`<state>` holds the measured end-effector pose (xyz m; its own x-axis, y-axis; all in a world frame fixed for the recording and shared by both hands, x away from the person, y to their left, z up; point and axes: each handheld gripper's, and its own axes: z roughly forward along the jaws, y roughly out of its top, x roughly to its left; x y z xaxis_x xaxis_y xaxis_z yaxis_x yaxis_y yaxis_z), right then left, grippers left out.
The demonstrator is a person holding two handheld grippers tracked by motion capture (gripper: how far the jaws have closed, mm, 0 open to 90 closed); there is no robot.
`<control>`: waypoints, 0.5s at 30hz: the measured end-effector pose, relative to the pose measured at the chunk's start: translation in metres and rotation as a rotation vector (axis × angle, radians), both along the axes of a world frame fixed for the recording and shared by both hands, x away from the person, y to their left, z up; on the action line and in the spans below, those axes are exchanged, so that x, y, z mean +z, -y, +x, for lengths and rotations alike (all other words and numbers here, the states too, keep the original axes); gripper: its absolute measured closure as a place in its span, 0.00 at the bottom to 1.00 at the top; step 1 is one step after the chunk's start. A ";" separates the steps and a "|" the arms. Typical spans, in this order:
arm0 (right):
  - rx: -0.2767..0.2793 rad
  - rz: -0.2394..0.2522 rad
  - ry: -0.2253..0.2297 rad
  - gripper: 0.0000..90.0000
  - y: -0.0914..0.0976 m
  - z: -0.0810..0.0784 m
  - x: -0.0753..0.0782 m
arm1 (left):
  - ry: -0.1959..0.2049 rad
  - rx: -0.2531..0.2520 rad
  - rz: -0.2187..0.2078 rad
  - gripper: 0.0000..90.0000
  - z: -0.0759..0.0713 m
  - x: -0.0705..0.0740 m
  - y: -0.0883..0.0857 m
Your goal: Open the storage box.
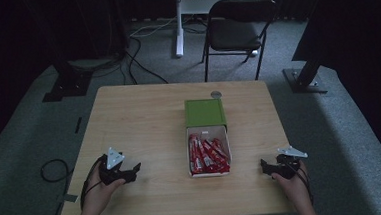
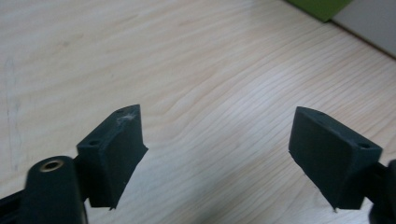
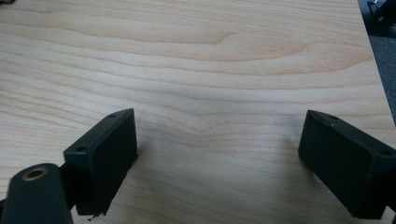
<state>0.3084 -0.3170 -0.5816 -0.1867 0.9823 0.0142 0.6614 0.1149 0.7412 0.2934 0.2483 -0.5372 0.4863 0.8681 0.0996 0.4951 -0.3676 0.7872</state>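
Now we are resting each empty hand-held gripper, left (image 1: pixel 132 170) and right (image 1: pixel 267 165), jaws wide, beside the box of red sachets (image 1: pixel 209 155); approach squarely.

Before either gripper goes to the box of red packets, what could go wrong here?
1. The white box is packed full of red packets, so open fingers may catch several at once or push some out.
2. The green lid lies against the box's far end; a reach could knock it.
3. The small round object sits near the table's far edge and could be pushed off.
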 end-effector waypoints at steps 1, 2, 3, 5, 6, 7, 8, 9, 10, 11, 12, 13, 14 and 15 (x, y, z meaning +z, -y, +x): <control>0.000 0.000 0.000 0.12 0.000 0.000 0.000 | -0.010 0.003 0.008 0.18 0.000 -0.002 -0.002; 0.000 0.000 0.000 0.12 0.000 0.000 0.000 | -0.007 0.012 0.021 0.16 0.000 -0.005 -0.004; 0.000 0.000 0.000 0.12 0.000 0.000 0.000 | -0.009 0.029 0.028 0.14 0.000 -0.007 -0.006; 0.000 0.000 0.000 0.12 0.000 0.000 0.000 | -0.024 0.048 0.028 0.11 0.000 -0.011 -0.009; 0.000 0.000 0.000 0.12 0.000 0.000 0.000 | -0.031 0.052 0.027 0.11 0.000 -0.013 -0.010; 0.000 0.000 0.000 0.12 0.000 0.000 0.000 | -0.031 0.059 0.027 0.11 -0.001 -0.015 -0.012; 0.000 0.000 0.000 0.12 0.000 0.000 0.000 | -0.032 0.068 0.026 0.11 -0.001 -0.016 -0.013; 0.000 0.000 0.000 0.12 0.000 0.000 0.000 | -0.023 0.096 0.033 0.11 -0.001 -0.018 -0.015; 0.000 0.000 0.000 0.12 0.000 0.000 0.000 | -0.020 0.119 0.033 0.10 0.000 -0.019 -0.016; 0.000 0.000 0.000 0.12 0.000 0.000 0.000 | -0.019 0.139 0.035 0.11 0.001 -0.020 -0.018; 0.000 0.000 0.000 0.12 0.000 0.000 0.000 | -0.024 0.153 0.034 0.10 0.001 -0.021 -0.020; 0.000 -0.001 0.000 0.12 0.000 0.000 0.000 | -0.026 0.165 0.028 0.07 0.002 -0.022 -0.022; 0.000 0.000 0.000 0.12 0.000 0.000 0.000 | -0.036 0.169 0.018 0.02 0.003 -0.023 -0.023; 0.000 0.000 0.000 0.12 0.000 0.000 0.000 | -0.045 0.174 0.015 0.02 0.003 -0.024 -0.024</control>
